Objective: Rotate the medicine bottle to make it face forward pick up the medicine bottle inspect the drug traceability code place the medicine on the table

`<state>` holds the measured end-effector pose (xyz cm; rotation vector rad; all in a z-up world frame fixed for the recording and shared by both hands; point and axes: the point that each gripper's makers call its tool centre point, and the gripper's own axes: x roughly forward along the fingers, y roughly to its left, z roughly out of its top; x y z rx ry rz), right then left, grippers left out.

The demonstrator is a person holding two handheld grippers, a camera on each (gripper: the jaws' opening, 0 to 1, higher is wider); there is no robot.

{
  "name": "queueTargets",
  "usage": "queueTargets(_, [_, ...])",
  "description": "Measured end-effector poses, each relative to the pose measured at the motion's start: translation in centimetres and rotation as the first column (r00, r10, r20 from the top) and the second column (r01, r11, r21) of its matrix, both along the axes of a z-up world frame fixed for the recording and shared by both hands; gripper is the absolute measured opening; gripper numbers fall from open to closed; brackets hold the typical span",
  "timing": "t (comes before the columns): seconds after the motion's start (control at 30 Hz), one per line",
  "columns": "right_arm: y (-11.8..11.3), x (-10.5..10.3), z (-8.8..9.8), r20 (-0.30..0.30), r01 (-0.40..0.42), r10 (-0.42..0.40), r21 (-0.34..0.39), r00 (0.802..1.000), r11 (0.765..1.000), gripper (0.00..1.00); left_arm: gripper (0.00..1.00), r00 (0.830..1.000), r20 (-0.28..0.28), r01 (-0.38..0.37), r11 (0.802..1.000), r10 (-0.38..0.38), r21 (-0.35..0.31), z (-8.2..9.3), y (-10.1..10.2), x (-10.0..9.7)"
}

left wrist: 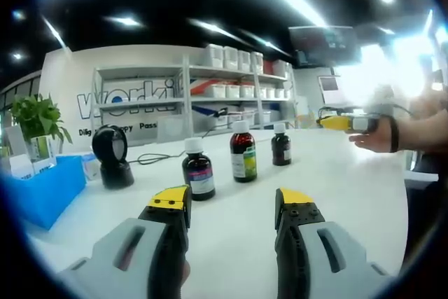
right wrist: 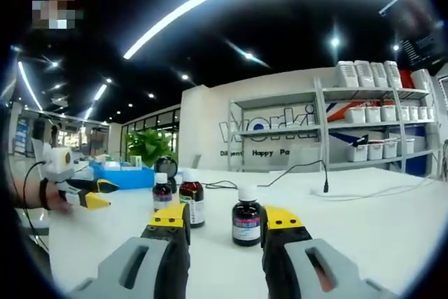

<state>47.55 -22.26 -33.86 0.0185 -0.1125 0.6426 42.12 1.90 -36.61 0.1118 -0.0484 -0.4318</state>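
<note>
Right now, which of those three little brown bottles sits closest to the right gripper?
The bottle with the white cap and pale label, standing just ahead of the right gripper, between its open jaws. The other two bottles stand farther back, leftward.

On the back wall (right wrist: 280, 127) behind my shelves I read big letters "Worki" (the rest is hidden), and under them smaller words, "Happy" among them. The labels on my medicine bottles (right wrist: 246, 223) are too small to read.
</note>
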Motion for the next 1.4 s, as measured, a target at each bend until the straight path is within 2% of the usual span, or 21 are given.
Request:
queueTargets(0.1, [-0.5, 0.0, -0.5, 0.001, 0.024, -0.024, 0.006, 1.000, 1.000, 0.32, 0.39, 1.000, 0.003, 0.000, 1.000, 0.000, -0.001, 0.1, 0.0, 0.0])
queueTargets(0.13, [-0.8, 0.1, -0.1, 0.037, 0.045, -0.045, -0.019, 0.998, 0.999, 0.30, 0.39, 1.000, 0.005, 0.000, 1.000, 0.000, -0.004, 0.1, 0.0, -0.1])
queueTargets(0.2, [-0.9, -0.1, 0.4, 0.025, 0.039, -0.040, 0.048, 0.999, 0.998, 0.29, 0.39, 1.000, 0.006, -0.001, 1.000, 0.001, -0.009, 0.2, 0.1, 0.0])
queueTargets(0.5, [-0.4, -0.1, 0.0, 0.031, 0.027, -0.027, 0.006, 0.999, 1.000, 0.29, 0.39, 1.000, 0.001, 0.002, 1.000, -0.002, 0.001, 0.0, -0.1, 0.0])
queueTargets(0.8, [-0.1, -0.5, 0.3, 0.027, 0.014, -0.014, 0.022, 1.000, 1.000, 0.29, 0.39, 1.000, 0.000, -0.003, 1.000, 0.003, -0.003, 0.0, 0.0, 0.0])
queueTargets(1.1, [1.6, -1.3, 0.5, 0.015, -0.064, 0.064, 0.001, 0.998, 0.998, 0.30, 0.39, 1.000, -0.004, 0.001, 1.000, -0.001, 0.002, -0.1, -0.1, 0.0])
queueTargets(1.23, [2.2, -0.9, 1.0, 0.006, -0.096, 0.096, -0.011, 0.995, 0.995, 0.30, 0.39, 1.000, -0.001, 0.000, 1.000, 0.000, -0.002, 0.0, 0.0, 0.0])
queueTargets(1.4, [3.5, -0.2, 2.2, 0.029, -0.152, 0.154, -0.075, 0.988, 0.986, 0.31, 0.39, 1.000, 0.001, 0.004, 1.000, -0.004, -0.011, 0.1, -0.1, -0.1])
